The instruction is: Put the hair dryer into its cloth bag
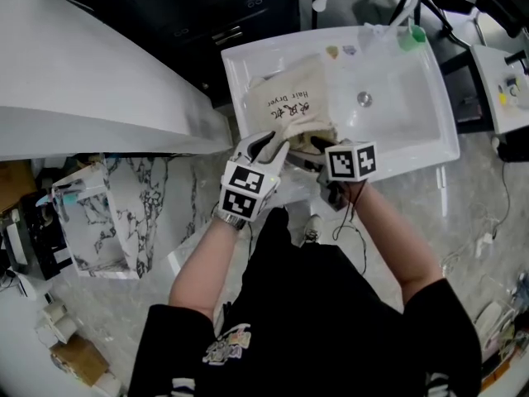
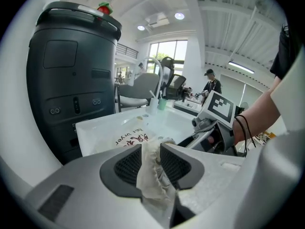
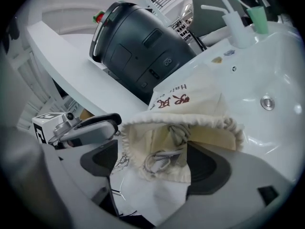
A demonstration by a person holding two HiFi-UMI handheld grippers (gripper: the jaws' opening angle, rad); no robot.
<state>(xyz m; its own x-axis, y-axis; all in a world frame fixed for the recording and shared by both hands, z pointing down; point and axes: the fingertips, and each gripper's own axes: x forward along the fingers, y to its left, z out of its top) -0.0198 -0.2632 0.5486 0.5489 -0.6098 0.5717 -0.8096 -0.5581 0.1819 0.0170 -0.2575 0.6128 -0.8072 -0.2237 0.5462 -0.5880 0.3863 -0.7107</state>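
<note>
The cream drawstring cloth bag (image 1: 289,98) with red and black print lies in the white rectangular sink (image 1: 413,98), its mouth toward the person. The left gripper (image 2: 151,166) pinches a fold of the bag's rim. The right gripper (image 3: 152,166) stands spread wide around the open mouth, where a coiled white cord (image 3: 159,157) shows. The hair dryer itself cannot be made out.

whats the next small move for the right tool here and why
Probably close the right tool on the cloth bag's near rim. Its jaws stand wide apart with the bag's open mouth lying between them, unpinched, while the left tool pinches the cloth on its side. Whether the hair dryer is inside isn't visible.
</note>
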